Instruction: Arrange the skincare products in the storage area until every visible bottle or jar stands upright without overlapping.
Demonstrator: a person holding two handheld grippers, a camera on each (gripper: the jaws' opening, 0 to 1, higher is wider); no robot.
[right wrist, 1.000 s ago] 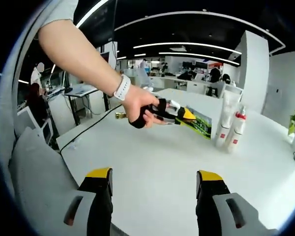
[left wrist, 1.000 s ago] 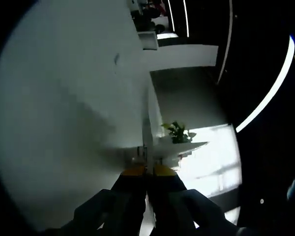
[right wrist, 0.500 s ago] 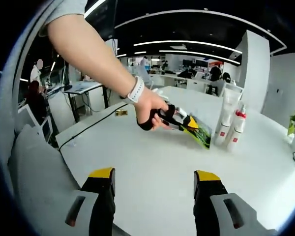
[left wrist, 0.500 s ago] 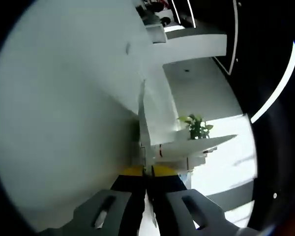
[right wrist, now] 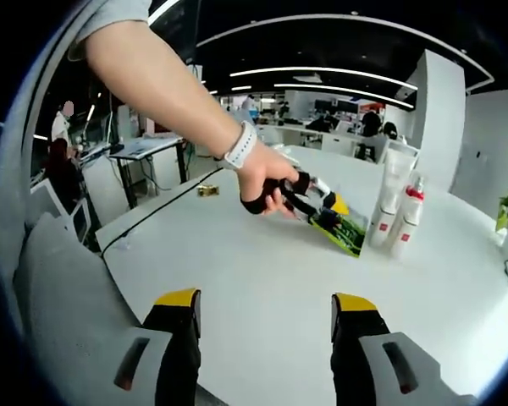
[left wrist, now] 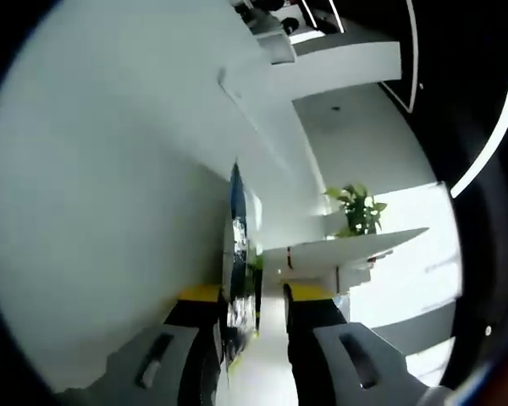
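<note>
A: Entry, both views. What do the skincare items look like?

B: In the right gripper view, a tall white squeeze tube (right wrist: 395, 199) stands upright on the white table (right wrist: 262, 279), far right side. Touching or just beside it, a white pump bottle with a red collar and red label (right wrist: 409, 218), also upright. A flat green and black printed packet (right wrist: 341, 230) lies tilted against the table just left of the tube.

A: Left tongs?

B: The left tongs (right wrist: 326, 205), held in the person's hand (right wrist: 267, 179), sit at the packet's near end. In the left gripper view the same left tongs (left wrist: 254, 292) stand parted, yellow tips on either side of the packet (left wrist: 237, 254), seen edge-on as a thin dark and blue strip between them. Whether the pads actually press on it, I cannot tell.

A: Right tongs?

B: The right tongs (right wrist: 265, 300) are wide open and hold nothing, above bare table, well apart from the products.

A: What is hard to read?

B: The left gripper view is rolled; the table fills its left half as a blank white field. The packet's print is blurred there. A green potted plant (left wrist: 357, 205) shows beyond. In the right gripper view the labels are too small to read, and a small brown object (right wrist: 207, 191) near the table's far edge cannot be identified.
</note>
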